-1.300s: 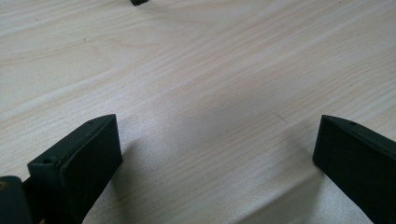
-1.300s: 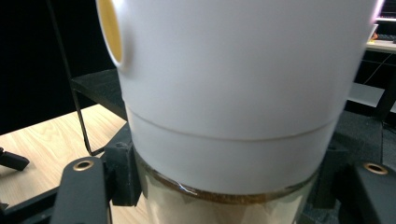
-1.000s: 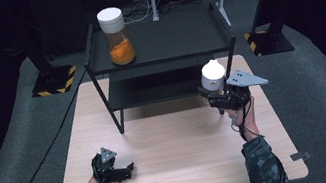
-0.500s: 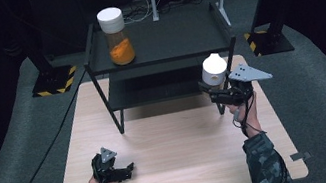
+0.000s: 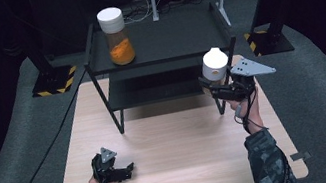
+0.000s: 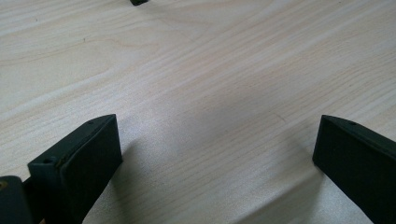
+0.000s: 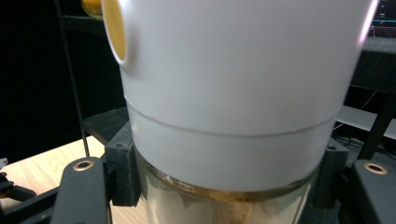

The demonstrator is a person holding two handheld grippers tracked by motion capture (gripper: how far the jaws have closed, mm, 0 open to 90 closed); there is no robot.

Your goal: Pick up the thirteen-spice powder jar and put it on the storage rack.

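Observation:
A glass jar with a tall white lid (image 5: 215,64) hangs in the air beside the black shelf's right front corner, with my right gripper (image 5: 216,87) shut on its glass body just under the lid. In the right gripper view the white lid (image 7: 233,84) looms close, tan powder shows in the glass below it, and a black pad (image 7: 122,172) presses on each side. A second white-lidded jar with orange contents (image 5: 118,43) stands on the shelf's top deck at the left. My left gripper (image 5: 129,169) rests open on the wooden table near the front left, jaws wide apart over bare wood (image 6: 215,154).
The black two-level shelf (image 5: 171,34) stands at the back of the wooden table (image 5: 186,148); its lower deck (image 5: 160,89) is dark. Black stands with yellow-striped bases (image 5: 55,82) sit on the grey floor on either side.
My right gripper has lifted the white-lidded jar a little higher beside the shelf's corner. The left gripper has not moved.

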